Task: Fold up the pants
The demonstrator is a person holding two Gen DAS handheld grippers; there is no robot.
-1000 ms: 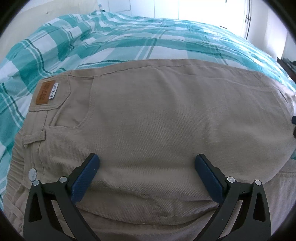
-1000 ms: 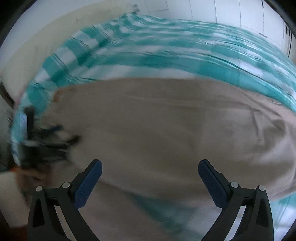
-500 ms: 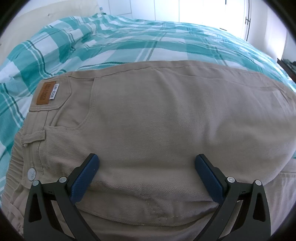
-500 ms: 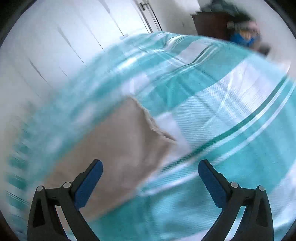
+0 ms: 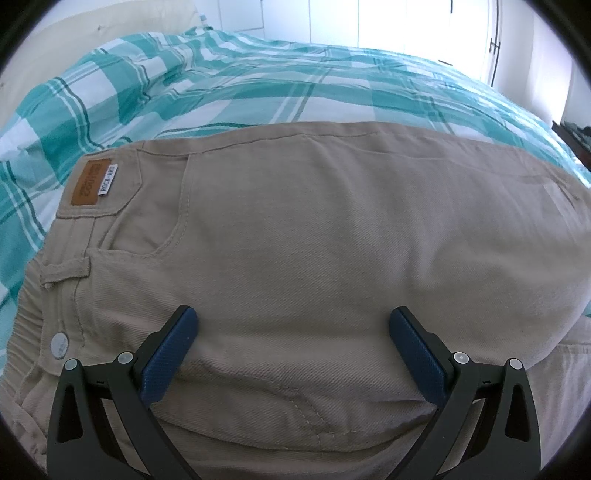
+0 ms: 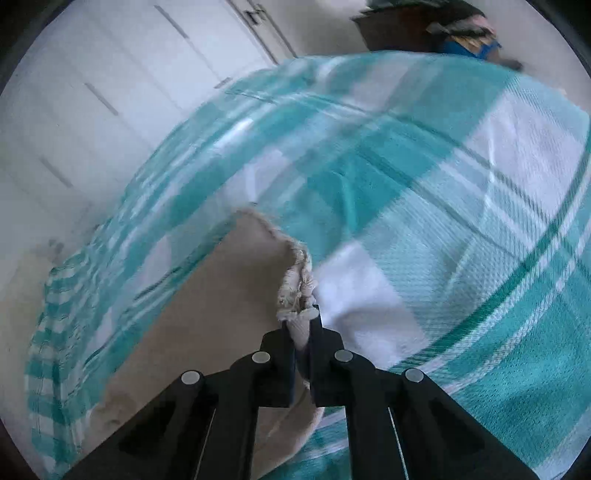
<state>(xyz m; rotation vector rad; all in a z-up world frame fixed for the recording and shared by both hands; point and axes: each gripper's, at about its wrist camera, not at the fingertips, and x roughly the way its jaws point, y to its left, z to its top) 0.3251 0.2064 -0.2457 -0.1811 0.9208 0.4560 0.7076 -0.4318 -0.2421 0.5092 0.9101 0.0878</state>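
My right gripper (image 6: 301,325) has its jaws pressed together on the frayed hem (image 6: 295,291) of a leg of the beige pants (image 6: 207,314); a tuft of ragged white threads sticks out just past the black fingers. From the pinch, the leg runs back and to the left in my right wrist view, lying flat on the bedspread (image 6: 424,221), with its far corner pointing up and away from me. That view is blurred, so I cannot make out finer detail along the leg.

My left gripper (image 5: 293,332) has its blue-padded fingers spread wide, with nothing between them. It sits low over the upper part of the pants (image 5: 314,240), and whether the pads actually touch the cloth I cannot tell. In my left wrist view the waistband lies to my left, marked by a brown leather patch (image 5: 86,182), a belt loop (image 5: 64,271) and a metal button (image 5: 60,345). The garment's long axis runs left to right across my view, from the waist toward the legs on my right. A curved pocket seam (image 5: 177,221) shows near the patch, and a stitched seam crosses just in front of the fingers.

The pants rest on a teal-and-white checked bedspread (image 5: 258,85) that covers the bed. Beyond it I see white cupboard doors (image 6: 122,85) with slim handles, a bright window area (image 5: 443,26), and a dark piece of furniture (image 6: 399,29) with clothes heaped on top.
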